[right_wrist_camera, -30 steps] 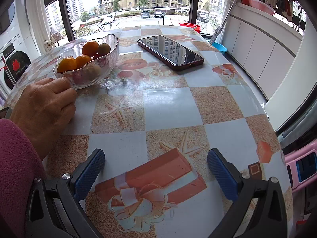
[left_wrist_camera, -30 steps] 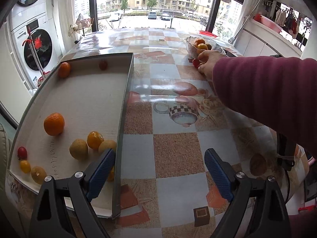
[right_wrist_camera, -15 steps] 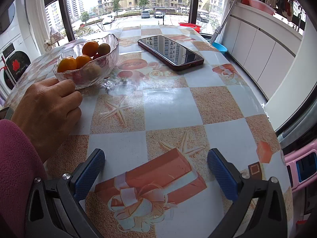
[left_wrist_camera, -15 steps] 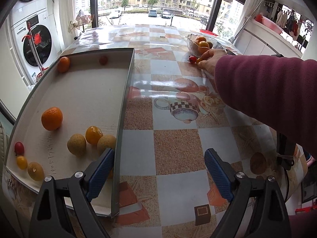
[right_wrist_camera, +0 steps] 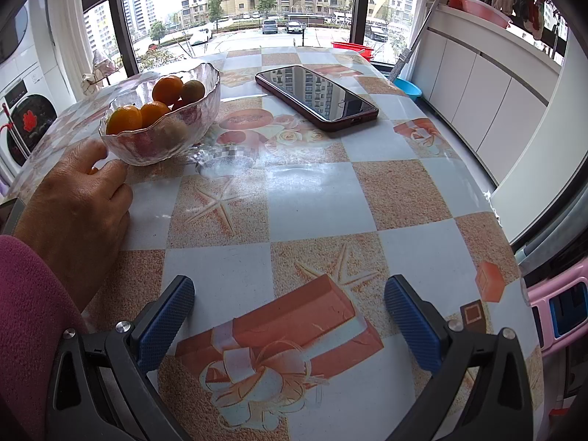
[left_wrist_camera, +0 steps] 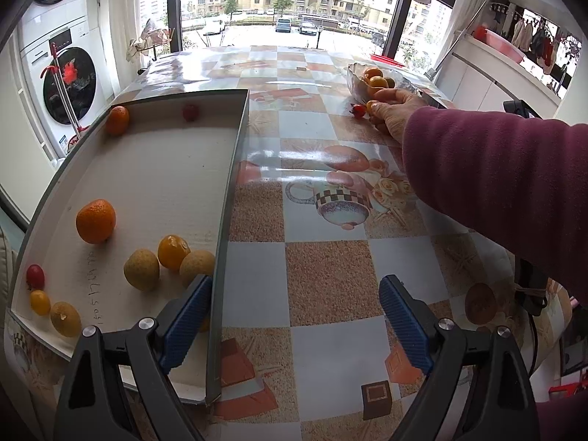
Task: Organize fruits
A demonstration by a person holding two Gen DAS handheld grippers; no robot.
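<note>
Fruits lie scattered in a shallow tray whose long axis runs away from the camera along the worktop: nine in plain view, among them two small red ones, two oranges and several yellowish ones. A bare hand in a maroon sleeve reaches across to the glass bowl, fingers curled around a small yellow fruit beside a red one on the cloth. Left gripper and right gripper both stand wide apart, empty. One phone lies nearby.
</note>
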